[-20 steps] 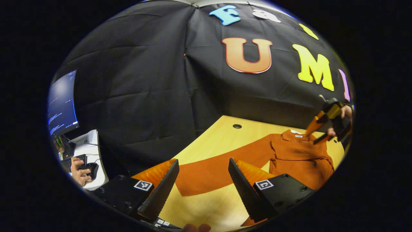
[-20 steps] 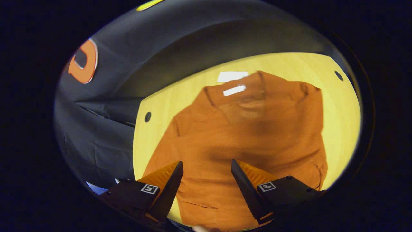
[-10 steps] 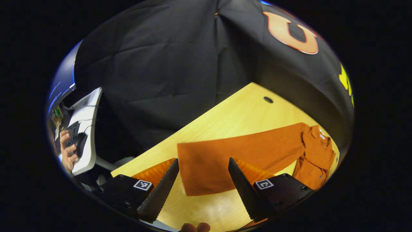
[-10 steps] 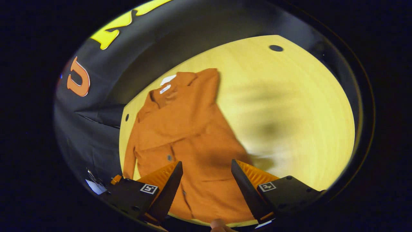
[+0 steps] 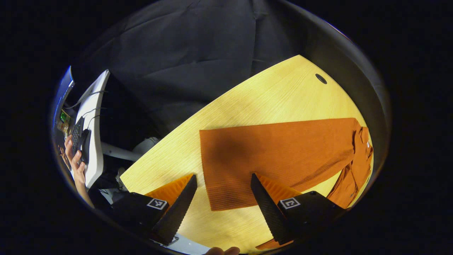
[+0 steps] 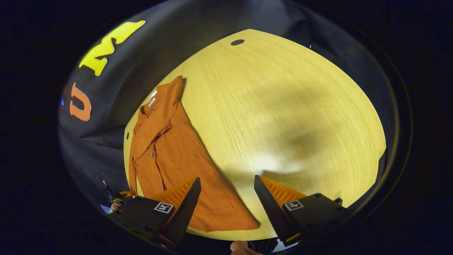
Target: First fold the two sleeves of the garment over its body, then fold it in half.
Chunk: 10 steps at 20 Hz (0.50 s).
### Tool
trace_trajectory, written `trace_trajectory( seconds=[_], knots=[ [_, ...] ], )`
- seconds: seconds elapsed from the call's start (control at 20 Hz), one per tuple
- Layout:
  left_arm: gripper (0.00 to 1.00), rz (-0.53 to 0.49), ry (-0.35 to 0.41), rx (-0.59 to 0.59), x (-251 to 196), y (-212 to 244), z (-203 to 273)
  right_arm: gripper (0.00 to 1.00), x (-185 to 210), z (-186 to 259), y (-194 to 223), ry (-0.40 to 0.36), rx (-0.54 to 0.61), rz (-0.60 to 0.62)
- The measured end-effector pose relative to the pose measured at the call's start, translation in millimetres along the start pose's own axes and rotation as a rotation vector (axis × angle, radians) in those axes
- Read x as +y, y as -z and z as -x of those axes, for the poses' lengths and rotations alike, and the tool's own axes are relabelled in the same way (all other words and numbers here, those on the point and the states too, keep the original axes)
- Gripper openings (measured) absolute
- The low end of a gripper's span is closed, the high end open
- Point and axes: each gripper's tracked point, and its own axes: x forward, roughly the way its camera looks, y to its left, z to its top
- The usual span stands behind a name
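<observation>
An orange button-up garment [image 6: 166, 152] lies flat on the wooden table [image 6: 283, 106], collar toward the booth wall. In the left gripper view its long sleeve [image 5: 276, 152] stretches across the table away from the body [image 5: 357, 166], and the ribbed cuff [image 5: 230, 198] lies between my fingers. My left gripper [image 5: 223, 176] hovers open just above that cuff. My right gripper [image 6: 227, 178] is open over the garment's near right edge, with the hem corner [image 6: 244, 223] below it. I cannot tell where the other sleeve lies.
Round cable holes [image 5: 321, 78] [image 6: 237, 42] sit near the table's far edge. Off the table to the left, a white desk [image 5: 93, 141] holds a keyboard with a person's hand [image 5: 76, 166] on it. Bare wood spreads right of the garment.
My left gripper has dropped and closed in on the sleeve cuff, which now looks larger. My right gripper has swung from over the garment's chest to its right edge. Both stay open.
</observation>
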Motion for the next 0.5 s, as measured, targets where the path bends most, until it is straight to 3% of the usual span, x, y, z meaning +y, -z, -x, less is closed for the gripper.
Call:
trace_trajectory(
  seconds=[0.1, 0.2, 0.3, 0.35, 0.4, 0.45, 0.5],
  knots=[
    [1.00, 0.100, -0.002, 0.079, -0.2, -4.7, -1.1, 0.97, -4.3, 4.0, 2.8, -0.013, 0.000, -0.002],
    [0.98, 0.138, 0.001, 0.186, 3.5, -4.5, 0.0, 0.96, -7.5, 8.0, 2.3, -0.024, -0.016, 0.004],
    [0.93, 0.152, 0.020, 0.262, 4.1, -6.1, -2.1, 0.92, -6.4, 11.4, 3.9, -0.051, -0.029, -0.006],
    [0.90, 0.152, 0.028, 0.285, 4.0, -7.0, -2.3, 0.97, -6.2, 11.9, 5.7, -0.064, -0.031, -0.012],
    [0.96, 0.147, 0.033, 0.303, 4.4, -6.7, -2.6, 0.96, -6.9, 11.7, 8.8, -0.071, -0.031, -0.016],
    [0.88, 0.139, 0.033, 0.314, 3.6, -6.2, -2.5, 0.97, -7.6, 11.5, 10.9, -0.077, -0.030, -0.014],
    [0.88, 0.127, 0.016, 0.318, 7.2, -4.9, -3.5, 0.92, -8.8, 13.1, 14.7, -0.082, -0.031, -0.007]
  ],
)
